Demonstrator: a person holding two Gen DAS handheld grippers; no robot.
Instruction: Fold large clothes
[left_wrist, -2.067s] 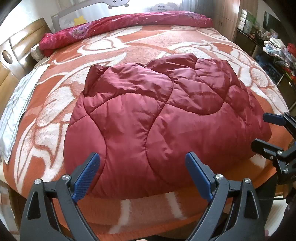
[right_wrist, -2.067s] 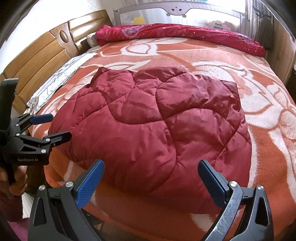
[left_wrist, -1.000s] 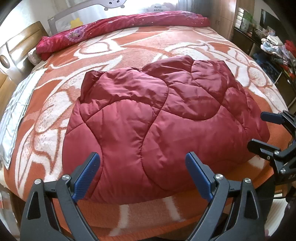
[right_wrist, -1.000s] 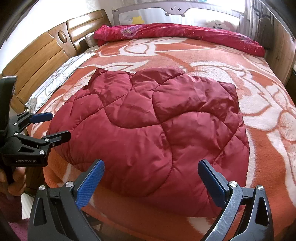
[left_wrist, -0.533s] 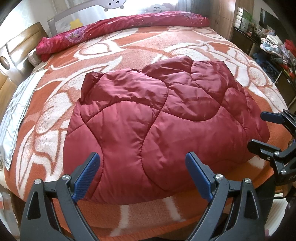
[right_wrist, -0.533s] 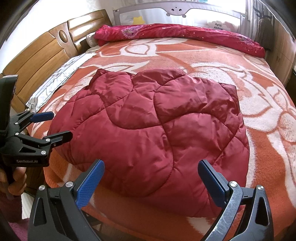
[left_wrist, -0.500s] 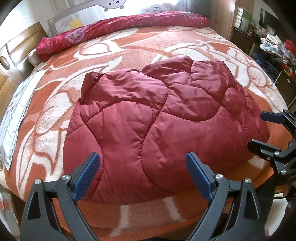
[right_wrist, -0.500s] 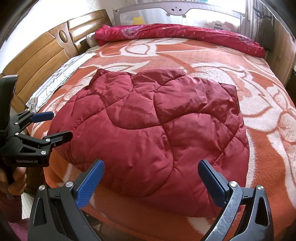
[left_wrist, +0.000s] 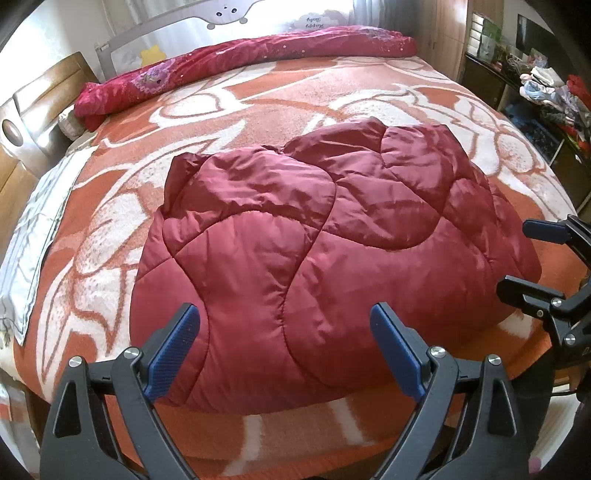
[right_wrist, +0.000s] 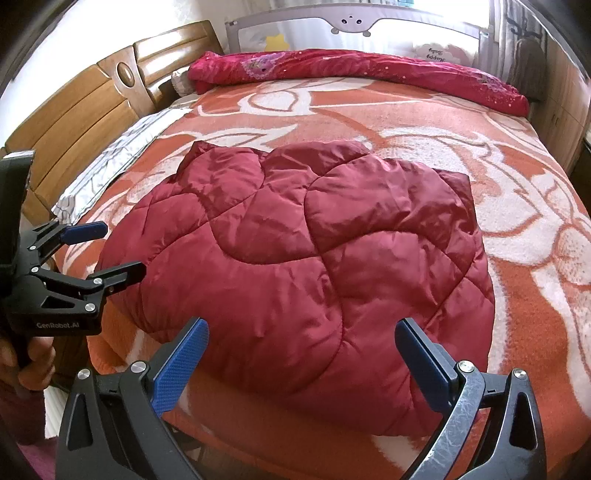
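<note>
Both grippers, left (left_wrist: 284, 347) and right (right_wrist: 301, 356), hang wide and empty; the jacket (left_wrist: 325, 266) lies just beyond the fingertips, untouched.

Both wrist views look from the near bed (left_wrist: 258, 92) edge toward the far rail, left one left of right; both share the jacket (right_wrist: 314, 277)
</note>
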